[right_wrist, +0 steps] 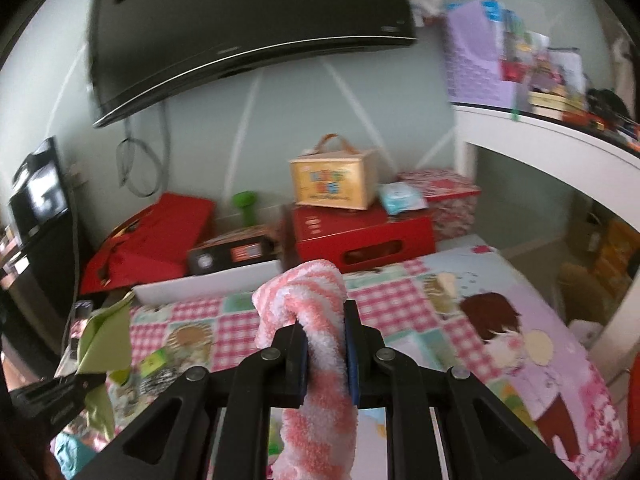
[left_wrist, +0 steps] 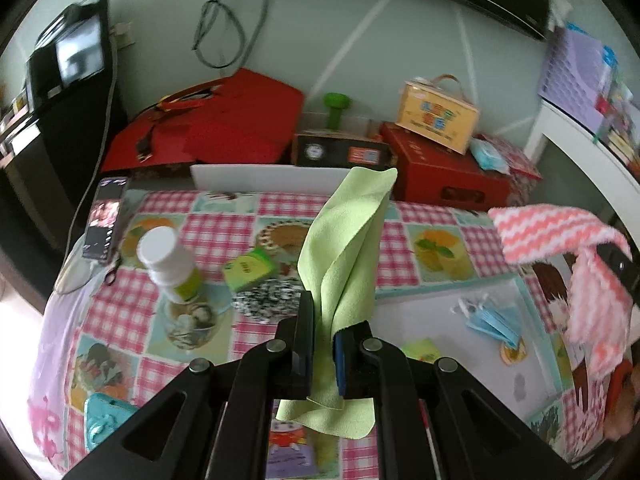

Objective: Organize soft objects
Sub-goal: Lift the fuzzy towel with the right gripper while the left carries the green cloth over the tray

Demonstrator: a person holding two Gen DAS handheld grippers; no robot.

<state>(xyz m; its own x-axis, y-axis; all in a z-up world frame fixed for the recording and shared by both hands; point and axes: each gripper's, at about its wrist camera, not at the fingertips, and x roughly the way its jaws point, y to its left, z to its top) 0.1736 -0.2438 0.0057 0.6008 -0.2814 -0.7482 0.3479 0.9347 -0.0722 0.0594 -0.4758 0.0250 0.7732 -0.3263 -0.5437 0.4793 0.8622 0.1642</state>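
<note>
My left gripper is shut on a light green cloth, which stands up from the jaws and hangs below them over the checked tablecloth. My right gripper is shut on a fluffy pink-and-white striped towel that bulges above the fingers and droops under them. In the left wrist view the same striped towel hangs at the right edge. In the right wrist view the green cloth shows at the lower left, held by the left gripper.
On the table lie a white-capped bottle, a green sponge on a scouring pad, a phone, blue face masks on a white board, and a white tray at the far edge. Red boxes and a yellow carton stand behind.
</note>
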